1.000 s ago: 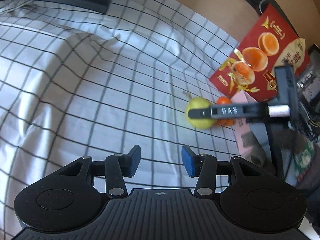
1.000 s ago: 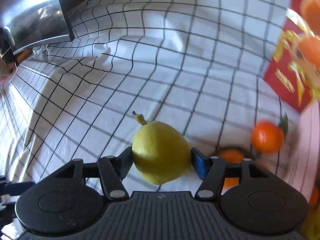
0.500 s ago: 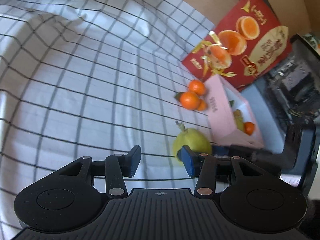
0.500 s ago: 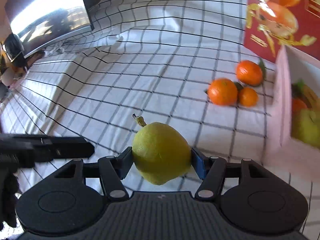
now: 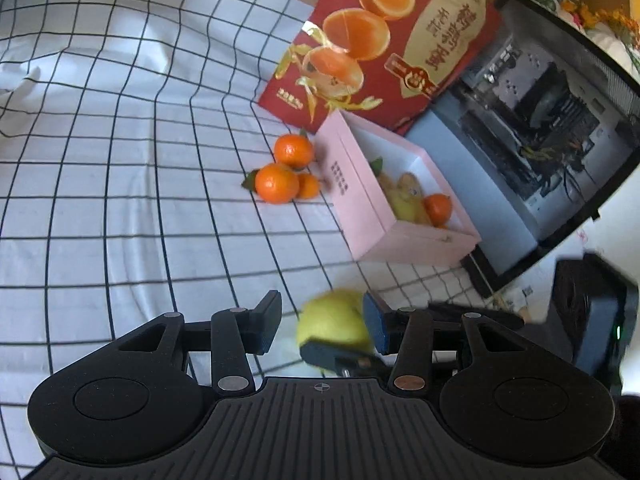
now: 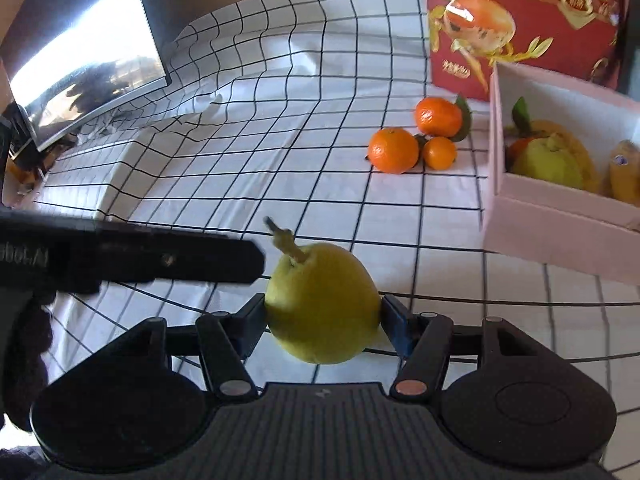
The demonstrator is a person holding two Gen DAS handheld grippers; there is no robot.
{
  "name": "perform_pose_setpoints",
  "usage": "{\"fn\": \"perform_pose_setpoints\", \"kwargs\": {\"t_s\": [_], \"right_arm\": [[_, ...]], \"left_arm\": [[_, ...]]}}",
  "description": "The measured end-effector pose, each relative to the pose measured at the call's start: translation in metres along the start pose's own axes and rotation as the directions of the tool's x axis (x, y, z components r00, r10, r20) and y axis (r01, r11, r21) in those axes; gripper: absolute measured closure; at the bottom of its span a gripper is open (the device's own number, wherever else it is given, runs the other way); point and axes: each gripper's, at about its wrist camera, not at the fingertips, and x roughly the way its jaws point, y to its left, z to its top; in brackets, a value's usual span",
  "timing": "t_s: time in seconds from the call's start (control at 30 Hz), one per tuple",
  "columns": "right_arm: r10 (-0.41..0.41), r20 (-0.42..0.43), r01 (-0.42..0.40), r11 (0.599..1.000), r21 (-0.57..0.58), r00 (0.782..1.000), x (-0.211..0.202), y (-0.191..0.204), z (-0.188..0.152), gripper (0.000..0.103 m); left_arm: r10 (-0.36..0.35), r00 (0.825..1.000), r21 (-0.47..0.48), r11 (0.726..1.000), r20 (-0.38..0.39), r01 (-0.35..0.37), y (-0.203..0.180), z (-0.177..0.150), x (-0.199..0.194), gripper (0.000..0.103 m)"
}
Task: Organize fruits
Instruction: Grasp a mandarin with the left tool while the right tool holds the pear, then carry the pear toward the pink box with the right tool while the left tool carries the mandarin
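Red carton (image 5: 384, 44): printed oranges; writing unreadable

Bright, even daylight on the checked cloth (image 5: 120, 200), soft shadows in its folds. Strong glare on the curved screen (image 6: 88, 68). Heavy fisheye bending of grid lines toward the edges. Motion blur on the pear (image 5: 336, 320) in the left view.

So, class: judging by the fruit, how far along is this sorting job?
Done: several fruits already lie in the open pink cardboard box. In hand: the right gripper clamps a yellow-green pear. Left: three small orange mandarins on the checked white cloth; the left gripper is empty.
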Motion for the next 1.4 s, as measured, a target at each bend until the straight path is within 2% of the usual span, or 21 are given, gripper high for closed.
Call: {"fn": "perform_pose_setpoints", "kwargs": {"t_s": [0.17, 0.27, 0.4, 0.5, 0.6, 0.7, 0.73, 0.77, 0.97, 1.07, 1.17, 1.4], "right_arm": [[-0.009, 0.006, 0.009, 1.0, -0.017, 1.0, -0.002, 0.003, -0.008, 0.042], [-0.025, 0.012, 0.025, 0.999, -0.027, 1.0, -0.002, 0.007, -0.01, 0.042], [-0.026, 0.021, 0.026, 1.0, -0.006, 0.999, -0.006, 0.006, -0.009, 0.042], [-0.045, 0.062, 0.046, 0.999, -0.02, 0.997, -0.021, 0.009, -0.009, 0.041], [-0.083, 0.1, 0.087, 0.995, -0.04, 0.992, -0.038, 0.011, -0.012, 0.04], [-0.118, 0.116, 0.123, 0.992, -0.034, 0.986, -0.054, 0.009, -0.019, 0.038], [-0.128, 0.116, 0.132, 0.991, -0.028, 0.985, -0.058, 0.006, -0.021, 0.038], [-0.137, 0.114, 0.14, 0.99, -0.02, 0.984, -0.062, 0.003, -0.024, 0.038], [-0.186, 0.103, 0.185, 0.983, 0.015, 0.977, -0.076, -0.015, -0.04, 0.038], [-0.191, 0.093, 0.188, 0.982, 0.035, 0.977, -0.078, -0.023, -0.045, 0.038], [-0.196, 0.084, 0.194, 0.98, 0.035, 0.977, -0.077, -0.028, -0.05, 0.038], [-0.218, 0.111, 0.221, 0.975, -0.015, 0.97, -0.075, -0.026, -0.05, 0.038]], "left_arm": [[0.018, 0.998, -0.056, 0.998, 0.058, -0.014, 0.018, 0.011, -0.01, 0.053], [0.07, 0.995, -0.049, 0.997, 0.066, -0.067, 0.025, 0.018, -0.012, 0.053], [0.136, 0.989, 0.083, 0.987, 0.063, -0.141, 0.022, 0.035, 0.0, 0.053], [0.152, 0.988, 0.199, 0.967, 0.036, -0.156, 0.012, 0.053, 0.023, 0.053], [0.168, 0.985, 0.337, 0.926, 0.032, -0.169, -0.007, 0.067, 0.052, 0.053], [0.204, 0.978, 0.481, 0.854, 0.044, -0.2, -0.025, 0.075, 0.084, 0.053], [0.208, 0.978, 0.51, 0.837, 0.036, -0.197, -0.027, 0.078, 0.096, 0.053], [0.212, 0.977, 0.52, 0.833, 0.018, -0.19, -0.026, 0.081, 0.107, 0.052], [0.256, 0.964, 0.506, 0.842, -0.067, -0.188, -0.019, 0.083, 0.144, 0.052], [0.278, 0.959, 0.5, 0.84, -0.06, -0.212, -0.019, 0.081, 0.15, 0.053], [0.28, 0.958, 0.475, 0.851, -0.054, -0.222, -0.02, 0.081, 0.151, 0.053], [0.229, 0.97, 0.341, 0.921, -0.082, -0.189, -0.009, 0.068, 0.118, 0.054]]}}
